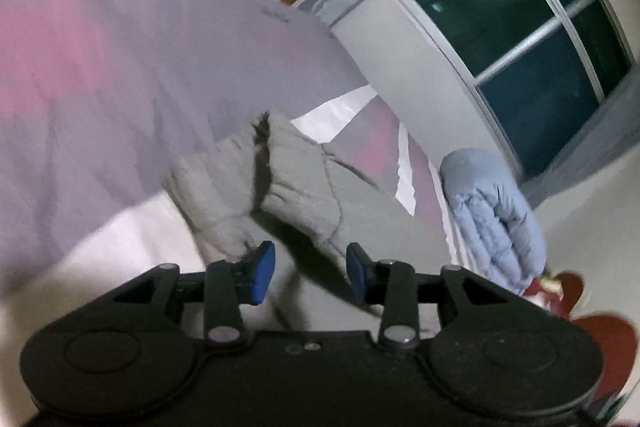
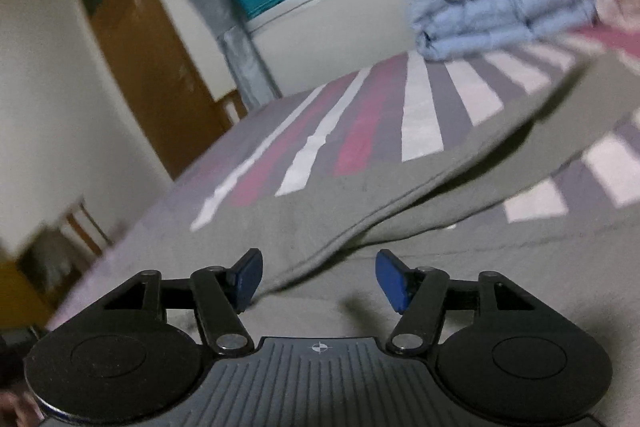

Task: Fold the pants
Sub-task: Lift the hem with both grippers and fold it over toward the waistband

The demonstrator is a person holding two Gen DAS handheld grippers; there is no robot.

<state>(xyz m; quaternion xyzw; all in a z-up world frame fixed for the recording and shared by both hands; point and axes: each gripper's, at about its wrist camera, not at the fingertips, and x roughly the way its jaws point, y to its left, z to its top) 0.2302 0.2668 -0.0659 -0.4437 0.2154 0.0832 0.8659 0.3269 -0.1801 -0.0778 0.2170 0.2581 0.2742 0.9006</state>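
Note:
The grey pants [image 1: 296,183] lie on a striped bed sheet [image 1: 100,67]. In the left wrist view they are bunched, with a folded, cuff-like end just ahead of my left gripper [image 1: 310,273], which is open with blue pads and holds nothing. In the right wrist view the pants [image 2: 340,199] lie flatter, one long fold raised off the bed and stretching to the right. My right gripper [image 2: 318,279] is open right above the cloth, and the fold's edge runs between its fingers.
A folded light blue quilt [image 2: 500,3] sits at the far end of the bed [image 2: 424,107], also in the left wrist view [image 1: 492,211]. Red items [image 1: 600,339] lie beside it. A window [image 1: 520,39], grey curtain [image 2: 236,39] and wooden door [image 2: 152,67] stand beyond.

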